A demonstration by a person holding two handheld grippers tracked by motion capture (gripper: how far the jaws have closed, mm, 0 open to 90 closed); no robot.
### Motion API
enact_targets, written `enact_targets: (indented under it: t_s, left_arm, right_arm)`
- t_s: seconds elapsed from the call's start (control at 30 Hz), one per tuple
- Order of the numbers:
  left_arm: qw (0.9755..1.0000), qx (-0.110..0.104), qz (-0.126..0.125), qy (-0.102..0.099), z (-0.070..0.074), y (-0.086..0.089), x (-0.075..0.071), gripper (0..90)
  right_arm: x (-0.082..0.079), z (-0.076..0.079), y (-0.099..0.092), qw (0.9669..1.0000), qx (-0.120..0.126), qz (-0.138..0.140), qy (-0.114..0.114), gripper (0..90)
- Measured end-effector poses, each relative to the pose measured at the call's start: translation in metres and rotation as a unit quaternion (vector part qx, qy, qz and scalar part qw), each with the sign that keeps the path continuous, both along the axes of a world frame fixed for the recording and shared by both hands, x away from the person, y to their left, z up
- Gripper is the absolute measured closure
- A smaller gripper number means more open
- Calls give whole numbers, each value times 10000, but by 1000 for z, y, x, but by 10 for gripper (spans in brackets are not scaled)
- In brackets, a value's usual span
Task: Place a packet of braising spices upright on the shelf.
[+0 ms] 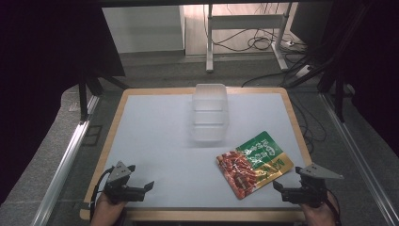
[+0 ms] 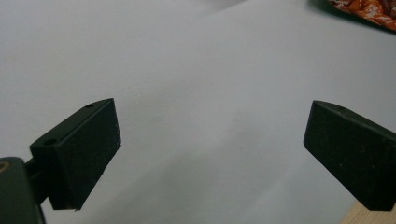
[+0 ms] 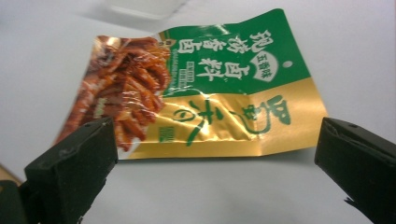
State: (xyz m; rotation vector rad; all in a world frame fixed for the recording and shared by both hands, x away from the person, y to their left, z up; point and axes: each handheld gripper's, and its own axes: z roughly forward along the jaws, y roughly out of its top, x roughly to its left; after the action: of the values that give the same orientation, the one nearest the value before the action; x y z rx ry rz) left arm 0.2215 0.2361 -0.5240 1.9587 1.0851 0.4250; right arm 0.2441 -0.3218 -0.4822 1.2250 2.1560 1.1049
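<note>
While both grippers sit at the near edge, the right gripper (image 3: 212, 154) gapes wide, empty, just short of the snack packet (image 3: 196, 86): green top, gold bottom, red strips pictured, flat on the white table (image 1: 155, 136). Chinese print, not readable. Left gripper (image 2: 210, 154) wide, empty. Clear box (image 1: 210, 112) beyond, blurry.

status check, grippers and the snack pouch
Left gripper open, empty. Right gripper open, just short of snack pouch. Pouch flat on table. Clear box beyond, nothing between.
</note>
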Motion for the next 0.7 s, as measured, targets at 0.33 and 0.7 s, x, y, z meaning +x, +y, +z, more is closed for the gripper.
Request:
enact_targets:
  t_s: [0.33,0.7]
  left_arm:
    - [10000,15,-16,-16,0,0,0,35]
    - [10000,4,-39,-29,0,0,-1,29]
  right_arm:
    - [4,-6,-16,9988,418,-240,39,0]
    - [6,-7,-12,9995,234,-217,29,0]
